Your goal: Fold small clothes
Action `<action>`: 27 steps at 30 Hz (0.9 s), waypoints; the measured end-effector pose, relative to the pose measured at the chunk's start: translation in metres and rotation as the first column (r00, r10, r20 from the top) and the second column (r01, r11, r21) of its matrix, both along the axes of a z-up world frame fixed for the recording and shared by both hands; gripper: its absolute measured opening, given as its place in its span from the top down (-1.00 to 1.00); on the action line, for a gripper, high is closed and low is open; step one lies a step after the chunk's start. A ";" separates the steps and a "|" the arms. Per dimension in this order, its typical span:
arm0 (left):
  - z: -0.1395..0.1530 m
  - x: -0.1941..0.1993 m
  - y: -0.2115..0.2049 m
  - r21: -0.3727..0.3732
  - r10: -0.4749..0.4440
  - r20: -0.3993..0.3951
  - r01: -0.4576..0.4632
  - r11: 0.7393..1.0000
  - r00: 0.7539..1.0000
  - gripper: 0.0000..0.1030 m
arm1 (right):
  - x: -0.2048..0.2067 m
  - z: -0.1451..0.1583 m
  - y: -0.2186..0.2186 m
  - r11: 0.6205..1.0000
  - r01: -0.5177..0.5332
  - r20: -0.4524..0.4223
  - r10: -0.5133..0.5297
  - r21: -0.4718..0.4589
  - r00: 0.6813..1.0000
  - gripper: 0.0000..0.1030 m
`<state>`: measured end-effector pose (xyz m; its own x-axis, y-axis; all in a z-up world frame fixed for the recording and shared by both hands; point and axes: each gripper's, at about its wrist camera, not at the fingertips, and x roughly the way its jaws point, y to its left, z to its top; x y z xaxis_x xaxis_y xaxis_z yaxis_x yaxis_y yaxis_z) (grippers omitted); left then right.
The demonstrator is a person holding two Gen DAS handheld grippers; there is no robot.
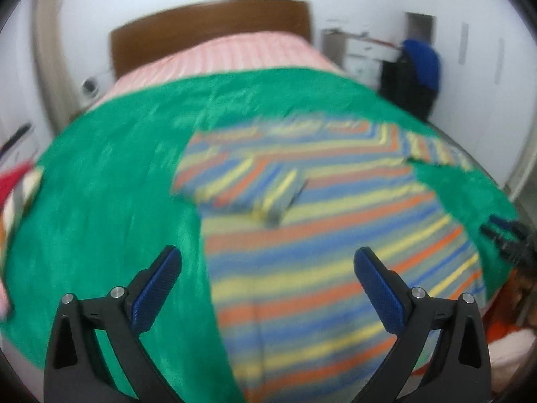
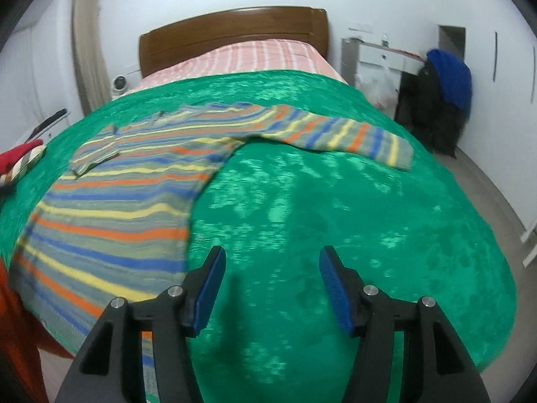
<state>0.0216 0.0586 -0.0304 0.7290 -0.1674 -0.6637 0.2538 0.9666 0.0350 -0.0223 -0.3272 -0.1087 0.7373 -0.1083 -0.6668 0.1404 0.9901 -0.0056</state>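
Note:
A small striped sweater (image 1: 319, 235) in grey, blue, yellow and orange lies flat on a green blanket (image 1: 107, 194) on a bed. Its left sleeve (image 1: 241, 184) is folded over the chest. Its right sleeve (image 2: 339, 134) stretches out to the right. My left gripper (image 1: 268, 265) is open and empty above the sweater's lower left part. My right gripper (image 2: 272, 268) is open and empty over the bare blanket (image 2: 352, 218), to the right of the sweater's body (image 2: 110, 208). The right gripper also shows in the left wrist view (image 1: 503, 231) at the far right edge.
A pink striped bedspread (image 2: 261, 57) and a brown headboard (image 2: 235, 30) lie beyond the blanket. A red and striped cloth pile (image 2: 20, 164) sits at the bed's left edge. A white desk (image 2: 379, 60) and a chair with dark and blue clothes (image 2: 443, 100) stand to the right.

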 end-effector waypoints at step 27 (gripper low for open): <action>-0.046 0.164 0.235 -0.133 0.615 -0.241 -0.653 0.745 0.751 0.98 | 0.000 -0.015 0.007 0.998 -0.035 0.003 0.035 0.046 0.999 -0.25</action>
